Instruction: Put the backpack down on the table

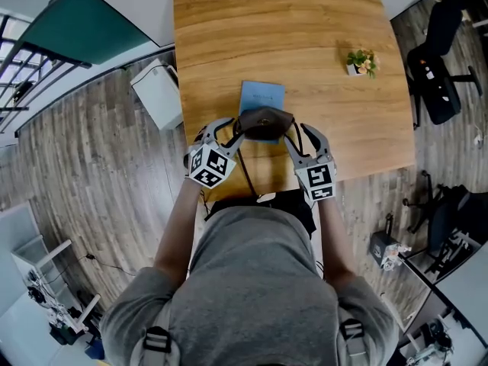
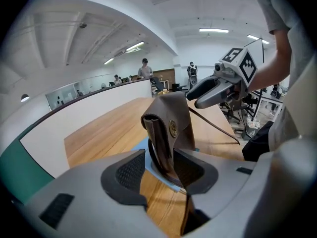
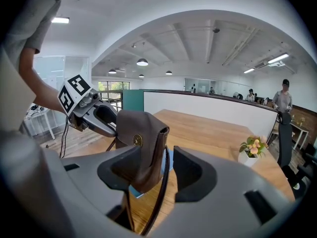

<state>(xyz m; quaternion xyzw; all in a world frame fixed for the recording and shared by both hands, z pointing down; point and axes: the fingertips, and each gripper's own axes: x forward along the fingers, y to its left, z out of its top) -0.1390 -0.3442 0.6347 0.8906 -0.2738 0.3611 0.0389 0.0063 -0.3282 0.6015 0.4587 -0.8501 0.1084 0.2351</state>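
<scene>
- Standing on a blue book (image 1: 261, 96) on the surface (image 1: 229, 36), the backpack (image 1: 263, 123) is seen whole only from the head view.
- Left hand-held gripper (image 2: 159, 158): its view shows jaws spread round the backpack's end.
- Right hand-held gripper (image 3: 157, 158): jaws spread, strap (image 3: 162, 192) between.

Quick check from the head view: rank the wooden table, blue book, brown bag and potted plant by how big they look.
1. wooden table
2. brown bag and blue book: their visible parts look about alike, and the bag hides part of the book, so I won't rank them.
3. potted plant
</scene>
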